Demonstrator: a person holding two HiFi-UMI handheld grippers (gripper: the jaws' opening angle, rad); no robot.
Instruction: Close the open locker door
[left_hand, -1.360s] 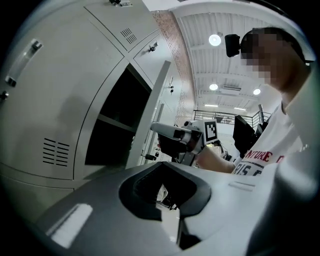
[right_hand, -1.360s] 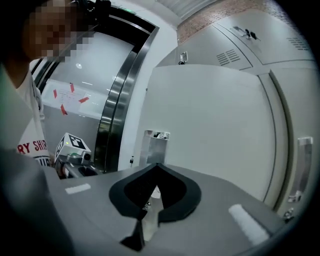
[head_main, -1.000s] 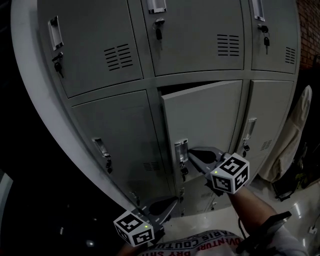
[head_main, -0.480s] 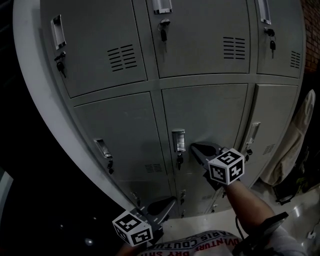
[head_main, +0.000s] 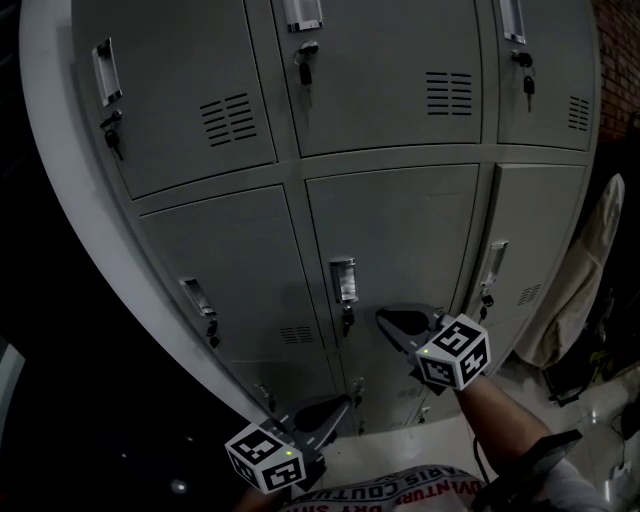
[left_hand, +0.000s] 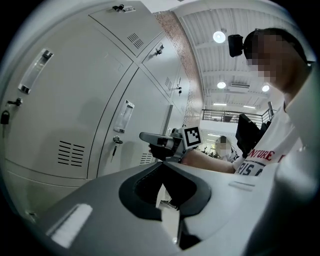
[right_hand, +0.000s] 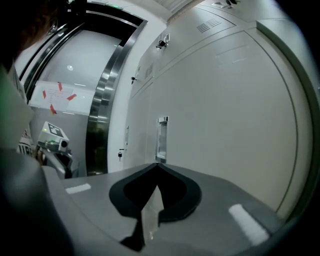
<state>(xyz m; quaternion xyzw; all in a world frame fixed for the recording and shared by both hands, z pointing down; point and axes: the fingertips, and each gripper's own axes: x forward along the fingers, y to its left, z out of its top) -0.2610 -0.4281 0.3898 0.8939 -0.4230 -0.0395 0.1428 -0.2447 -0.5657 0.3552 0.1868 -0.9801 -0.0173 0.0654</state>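
The grey locker door (head_main: 400, 240) in the middle of the bank lies flush with its neighbours. Its handle (head_main: 343, 279) has a key (head_main: 347, 320) hanging under it. My right gripper (head_main: 384, 318) is shut and empty, its tip just right of the key and close to the door; I cannot tell whether it touches. The right gripper view has the door (right_hand: 225, 115) running along its right side and the handle (right_hand: 161, 132) ahead of the shut gripper (right_hand: 157, 166). My left gripper (head_main: 343, 404) hangs low by the bottom lockers, shut and empty, with its tips (left_hand: 163, 163) together.
Closed lockers with keys surround the door (head_main: 210, 110). A pale cloth (head_main: 590, 270) hangs at the right beside dark gear on the floor (head_main: 575, 375). A steel-framed lift door (right_hand: 102, 100) stands left of the lockers. The person's forearm (head_main: 500, 410) trails behind the right gripper.
The middle door, ajar one second ago, has swung flush shut under the right gripper's push. That gripper now sits lower, below and right of the handle. The left gripper barely moved.
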